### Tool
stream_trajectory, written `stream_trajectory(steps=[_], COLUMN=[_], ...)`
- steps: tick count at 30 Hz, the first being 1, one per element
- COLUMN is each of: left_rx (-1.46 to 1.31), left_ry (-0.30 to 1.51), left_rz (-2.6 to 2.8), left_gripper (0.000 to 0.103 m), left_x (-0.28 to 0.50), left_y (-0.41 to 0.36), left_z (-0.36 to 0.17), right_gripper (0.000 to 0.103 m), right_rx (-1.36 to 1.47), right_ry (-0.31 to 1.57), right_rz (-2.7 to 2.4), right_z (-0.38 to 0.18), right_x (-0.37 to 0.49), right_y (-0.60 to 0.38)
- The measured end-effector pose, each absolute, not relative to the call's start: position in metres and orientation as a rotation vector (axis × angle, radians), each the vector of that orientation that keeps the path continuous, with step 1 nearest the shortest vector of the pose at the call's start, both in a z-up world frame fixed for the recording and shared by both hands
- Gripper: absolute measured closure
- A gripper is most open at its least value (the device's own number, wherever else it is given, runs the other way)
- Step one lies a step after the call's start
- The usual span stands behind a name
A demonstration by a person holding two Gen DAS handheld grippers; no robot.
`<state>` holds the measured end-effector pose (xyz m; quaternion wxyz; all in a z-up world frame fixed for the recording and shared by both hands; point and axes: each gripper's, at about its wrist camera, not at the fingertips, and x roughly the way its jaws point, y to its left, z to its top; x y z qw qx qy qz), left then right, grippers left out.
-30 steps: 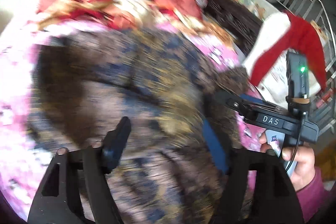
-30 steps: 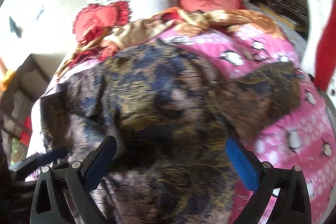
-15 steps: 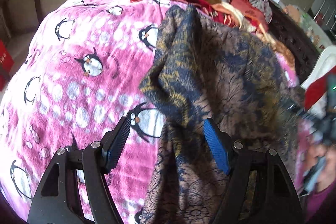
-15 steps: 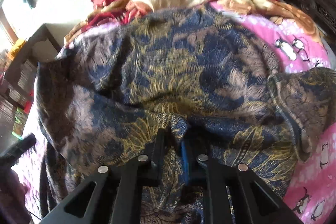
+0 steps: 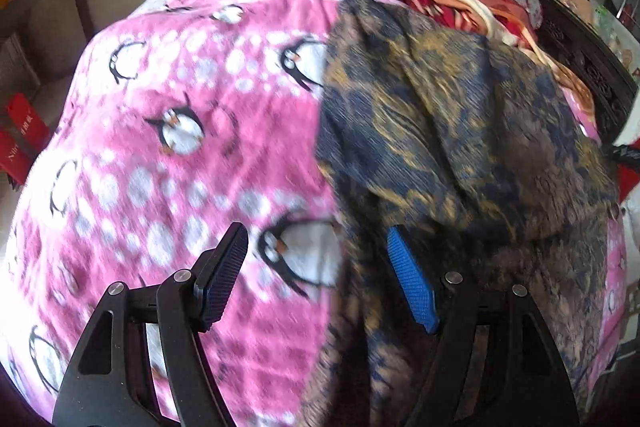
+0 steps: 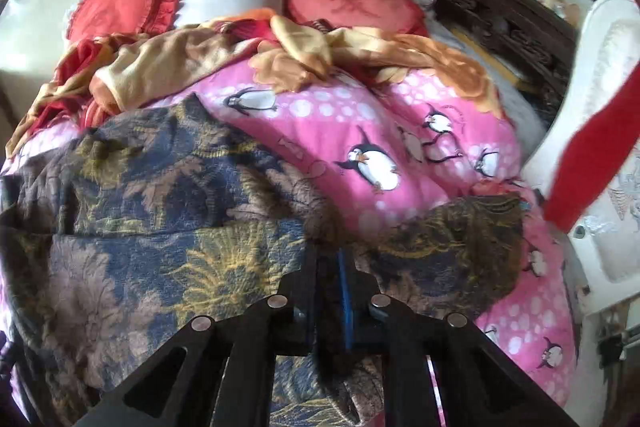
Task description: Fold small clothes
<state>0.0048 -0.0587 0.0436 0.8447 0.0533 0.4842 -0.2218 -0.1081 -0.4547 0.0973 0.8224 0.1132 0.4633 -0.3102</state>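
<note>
Lying partly folded on the pink penguin blanket (image 5: 168,187) is the dark blue-and-gold patterned garment (image 5: 460,131), one side doubled over, edges uneven. Right gripper (image 6: 330,291) is pinching a fold of the garment, jaws clenched on cloth. Left gripper (image 5: 316,279) is hovering with jaws spread, holding nothing, at the garment's left edge. Folding is looking begun, not finished; further folds and smoothing are remaining.
</note>
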Motion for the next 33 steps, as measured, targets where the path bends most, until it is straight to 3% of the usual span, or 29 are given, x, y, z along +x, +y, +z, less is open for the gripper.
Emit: stream_trajectory(steps=[2, 3, 4, 9, 12, 13, 14, 15, 24, 26, 27, 28, 33], left_rx=[0.119, 0.113, 0.1, 0.077, 0.092, 0.09, 0.084, 0.077, 0.07, -0.006, -0.053, -0.081, -0.137], left_ry=[1.046, 1.058, 1.067, 1.048, 1.034, 1.032, 1.03, 1.027, 0.993, 0.969, 0.964, 0.969, 1.026], left_rz=[-0.44, -0.434, -0.431, -0.419, -0.424, -0.429, -0.435, -0.442, -0.462, -0.495, -0.515, -0.528, -0.532], left_gripper=[0.03, 0.03, 0.03, 0.03, 0.03, 0.03, 0.03, 0.03, 0.03, 0.03, 0.03, 0.03, 0.03], left_x=[0.017, 0.023, 0.028, 0.033, 0.032, 0.033, 0.033, 0.034, 0.028, 0.032, 0.036, 0.041, 0.057], left_y=[-0.059, -0.059, -0.058, -0.058, -0.06, -0.06, -0.059, -0.058, -0.057, -0.049, -0.045, -0.045, -0.047], left_z=[0.038, 0.035, 0.032, 0.029, 0.028, 0.028, 0.028, 0.029, 0.04, 0.052, 0.056, 0.058, 0.05], right_gripper=[0.061, 0.04, 0.033, 0.034, 0.034, 0.044, 0.064, 0.1, 0.099, 0.088, 0.063, 0.045, 0.043], right_rx=[0.251, 0.256, 0.264, 0.355, 0.238, 0.192, 0.159, 0.133, 0.038, 0.104, 0.141, 0.179, 0.165], right_ry=[0.87, 0.811, 0.776, 0.815, 0.894, 0.937, 0.977, 0.999, 0.94, 0.925, 0.917, 0.889, 0.829], right_rz=[-0.62, -0.561, -0.49, 0.07, 0.162, 0.161, 0.164, 0.149, -0.084, -0.037, -0.021, -0.014, 0.102], right_z=[0.12, 0.132, 0.139, 0.148, 0.127, 0.117, 0.106, 0.1, 0.082, 0.094, 0.097, 0.105, 0.128], right_x=[-0.109, -0.106, -0.1, -0.031, 0.011, 0.023, 0.032, 0.037, 0.049, 0.036, 0.034, 0.023, 0.019], right_y=[-0.437, -0.422, -0.407, -0.32, -0.275, -0.267, -0.26, -0.259, -0.28, -0.287, -0.289, -0.292, -0.264])
